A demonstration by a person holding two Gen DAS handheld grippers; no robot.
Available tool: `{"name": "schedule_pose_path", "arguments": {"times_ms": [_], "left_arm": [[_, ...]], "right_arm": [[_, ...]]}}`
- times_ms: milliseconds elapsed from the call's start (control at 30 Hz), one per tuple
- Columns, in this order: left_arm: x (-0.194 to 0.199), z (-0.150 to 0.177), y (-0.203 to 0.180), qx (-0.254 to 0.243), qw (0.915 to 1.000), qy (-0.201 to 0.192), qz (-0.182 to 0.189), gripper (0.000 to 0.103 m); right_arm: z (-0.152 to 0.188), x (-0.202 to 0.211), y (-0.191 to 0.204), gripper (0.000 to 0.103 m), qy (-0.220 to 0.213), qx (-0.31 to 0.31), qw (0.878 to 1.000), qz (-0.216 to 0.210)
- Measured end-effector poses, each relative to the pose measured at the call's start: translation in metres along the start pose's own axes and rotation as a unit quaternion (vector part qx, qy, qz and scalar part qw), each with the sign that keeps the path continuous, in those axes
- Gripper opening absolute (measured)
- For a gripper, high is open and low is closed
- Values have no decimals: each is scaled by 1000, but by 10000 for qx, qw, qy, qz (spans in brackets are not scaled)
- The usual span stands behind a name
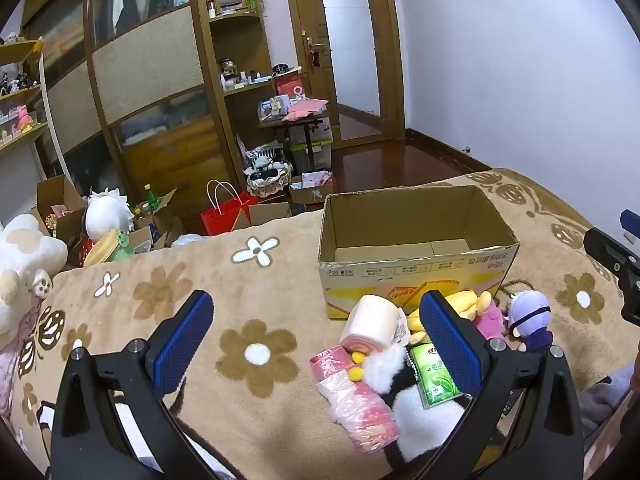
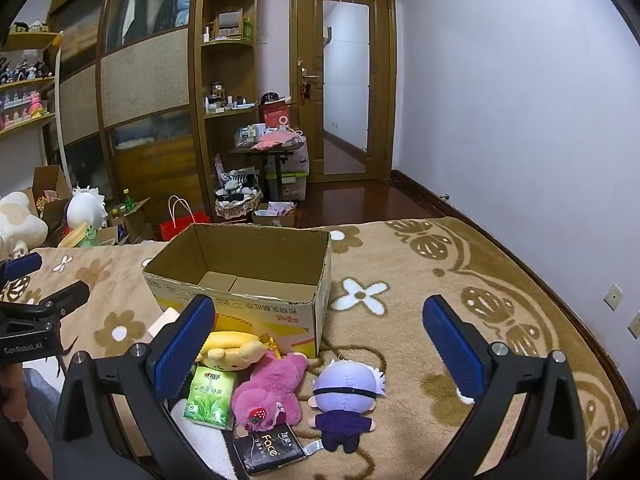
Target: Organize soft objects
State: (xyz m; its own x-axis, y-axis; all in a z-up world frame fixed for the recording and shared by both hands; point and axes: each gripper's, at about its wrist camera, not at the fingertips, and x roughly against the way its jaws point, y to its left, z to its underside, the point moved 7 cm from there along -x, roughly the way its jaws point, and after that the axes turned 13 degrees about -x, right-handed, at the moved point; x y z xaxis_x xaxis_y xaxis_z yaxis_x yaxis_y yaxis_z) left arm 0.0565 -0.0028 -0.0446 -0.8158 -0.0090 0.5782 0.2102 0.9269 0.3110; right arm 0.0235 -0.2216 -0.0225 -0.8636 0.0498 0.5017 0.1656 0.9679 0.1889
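An open, empty cardboard box [image 1: 412,268] [image 2: 256,304] stands on the flowered blanket. In front of it lies a pile of soft things: a pink bear plush [image 2: 268,392], a purple-haired doll [image 2: 344,396] [image 1: 528,320], a yellow plush [image 2: 236,346] [image 1: 466,304], a green tissue pack [image 2: 210,396] [image 1: 434,376], a black "Face" pack [image 2: 268,448], a pink swiss-roll plush [image 1: 374,320] and pink wrapped packs [image 1: 352,396]. My left gripper [image 1: 316,344] is open and empty above the pile's left side. My right gripper [image 2: 320,344] is open and empty above the pink bear and doll.
The brown flowered blanket [image 1: 224,320] covers the bed. A white plush [image 1: 24,264] lies at the bed's left edge. Beyond the bed, boxes, a red bag [image 1: 224,212] and a small cluttered table [image 1: 296,120] stand by the wardrobe. A wall runs along the right.
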Motion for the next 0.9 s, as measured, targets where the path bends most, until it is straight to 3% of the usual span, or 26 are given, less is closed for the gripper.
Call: {"name": "schedule_pose_path", "arguments": {"times_ms": [900], "left_arm": [[0,0,4,14,10000,4,0,102]], "right_arm": [[0,0,0,103,14,-6,10000,-7]]}}
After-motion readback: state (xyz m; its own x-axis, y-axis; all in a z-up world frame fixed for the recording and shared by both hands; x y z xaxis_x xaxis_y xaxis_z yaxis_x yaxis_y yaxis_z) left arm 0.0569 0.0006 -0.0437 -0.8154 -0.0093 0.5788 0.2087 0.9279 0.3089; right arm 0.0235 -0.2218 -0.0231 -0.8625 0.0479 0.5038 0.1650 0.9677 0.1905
